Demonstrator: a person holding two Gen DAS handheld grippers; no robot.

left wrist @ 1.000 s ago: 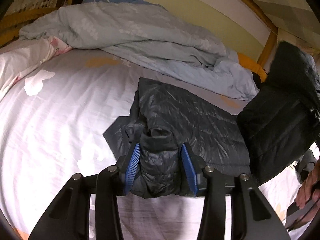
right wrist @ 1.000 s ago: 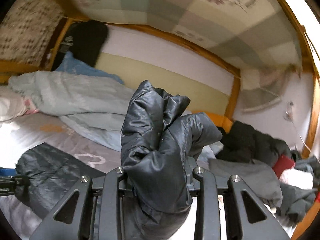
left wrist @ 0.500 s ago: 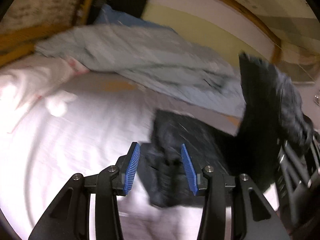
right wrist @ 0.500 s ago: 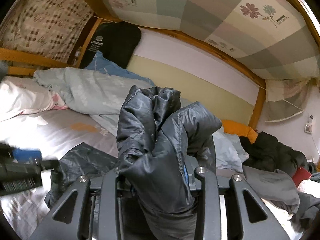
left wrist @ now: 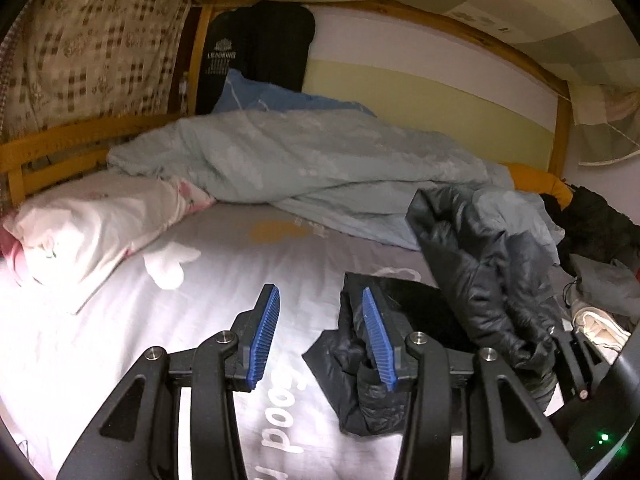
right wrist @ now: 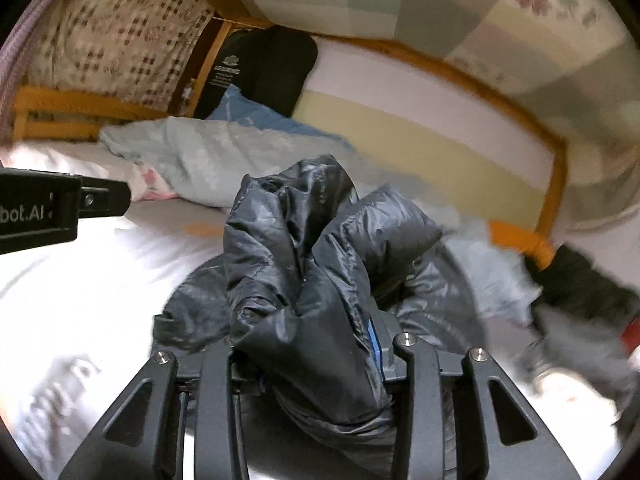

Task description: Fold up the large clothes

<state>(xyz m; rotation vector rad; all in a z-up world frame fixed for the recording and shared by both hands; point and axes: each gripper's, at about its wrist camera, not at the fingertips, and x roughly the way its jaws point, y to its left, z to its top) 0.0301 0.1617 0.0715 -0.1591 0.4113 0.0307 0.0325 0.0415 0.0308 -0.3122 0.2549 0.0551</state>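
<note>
The bed [left wrist: 120,360], in a pale sheet with printed lettering, fills both views, framed by a wooden rail [left wrist: 72,140] at the head and a striped wall behind. A grey-green duvet [left wrist: 320,168] lies bunched along the far side, with a white flowered pillow [left wrist: 92,224] at its left end. The dark quilted jacket [left wrist: 480,272] is partly on the sheet near the middle of the bed and partly lifted: the left wrist view shows its lower part lying flat and crumpled, with one fold rising to the right, which the right wrist view hides behind a close bunch of fabric. That view shows the right gripper [right wrist: 316,360] clamped on this bunch, its jaws having just been opening a little with the cloth between them; only a sliver of blue pad shows, so how firmly they press is hard to say. The left wrist view alone shows a heap of dark clothes [left wrist: 596,224] at the bed's far right. The left gripper [left wrist: 320,336] hangs over the sheet, jaws apart and empty, its right blue pad beside the jacket's edge; in the right wrist view only its side shows at the left edge.
</note>
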